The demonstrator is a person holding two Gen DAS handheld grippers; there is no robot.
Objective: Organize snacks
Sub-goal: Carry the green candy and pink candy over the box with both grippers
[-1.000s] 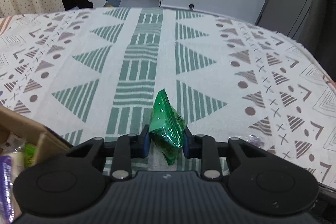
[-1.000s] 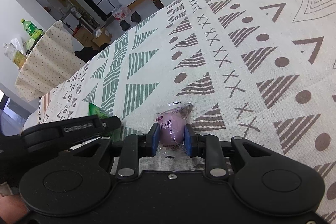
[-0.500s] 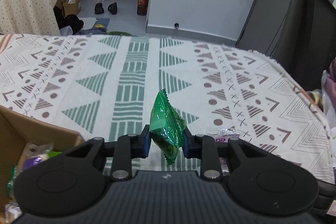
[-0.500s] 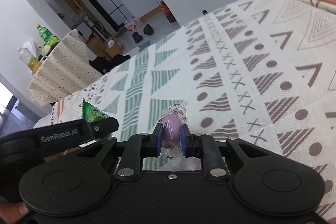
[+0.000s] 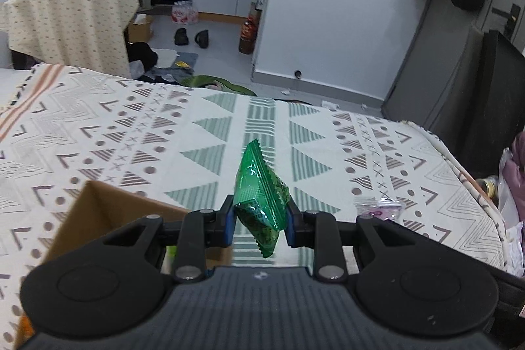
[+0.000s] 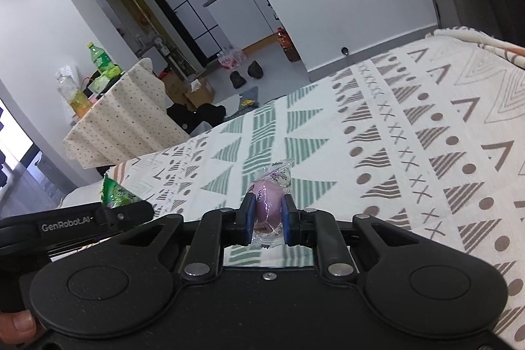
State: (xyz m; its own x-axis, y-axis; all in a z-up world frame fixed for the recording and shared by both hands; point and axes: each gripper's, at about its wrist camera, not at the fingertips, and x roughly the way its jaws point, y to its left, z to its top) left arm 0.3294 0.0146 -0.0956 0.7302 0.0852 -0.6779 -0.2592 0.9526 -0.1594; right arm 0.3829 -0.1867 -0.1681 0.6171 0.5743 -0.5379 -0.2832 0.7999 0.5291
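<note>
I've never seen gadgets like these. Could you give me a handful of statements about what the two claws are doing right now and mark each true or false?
1. The left claw is shut on a green packet. True.
2. The right claw is open and holds nothing. False: it is shut on a purple snack in clear wrap.
3. A cardboard box sits to the left of the left claw. True.
4. The cloth is plain white. False: it bears green and brown triangles, stripes and dots.
5. Both snacks lie flat on the cloth. False: each is held between a claw's fingers, above the cloth.
</note>
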